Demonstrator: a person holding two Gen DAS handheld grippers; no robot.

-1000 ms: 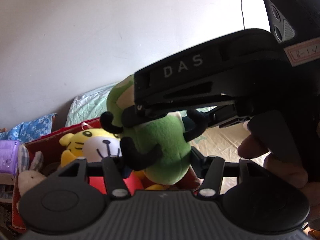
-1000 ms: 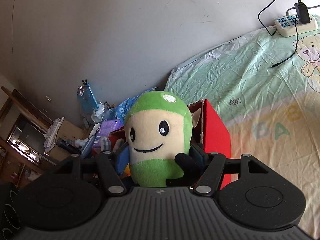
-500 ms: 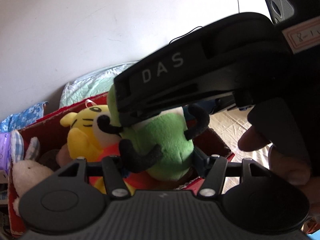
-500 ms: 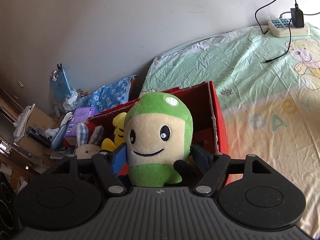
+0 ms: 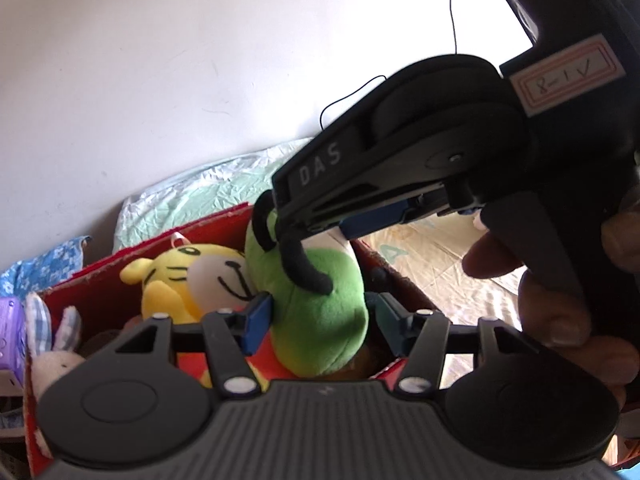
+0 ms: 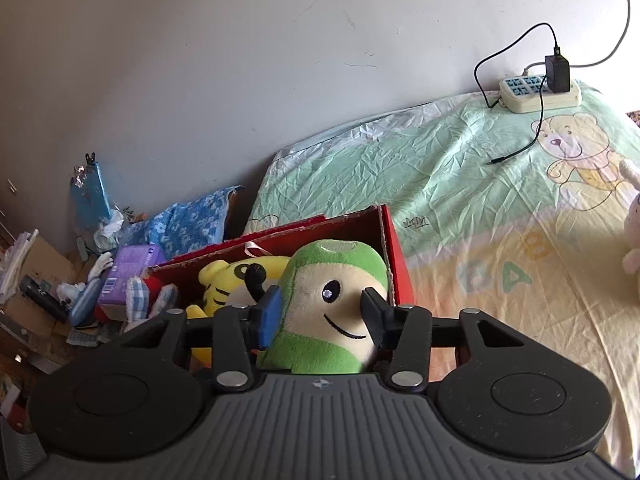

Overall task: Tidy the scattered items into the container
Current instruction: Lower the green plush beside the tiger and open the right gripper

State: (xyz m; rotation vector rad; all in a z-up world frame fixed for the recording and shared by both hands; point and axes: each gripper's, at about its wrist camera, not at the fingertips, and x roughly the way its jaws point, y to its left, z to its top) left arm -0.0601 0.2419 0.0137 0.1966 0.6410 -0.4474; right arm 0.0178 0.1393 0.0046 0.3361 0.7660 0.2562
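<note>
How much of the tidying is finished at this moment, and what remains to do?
Done: a yellow tiger plush and a checked-ear rabbit plush already lie in the red box. In hand: the green plush sits between the fingers of the right gripper, low over the box and beside the tiger; the left gripper brackets it too. Left: letting it go, then fetching the white plush on the bed sheet.

Bed sheet (image 6: 460,184) (bear print), red box (image 6: 398,264), power strip (image 6: 538,94), white plush (image 6: 632,236)
</note>
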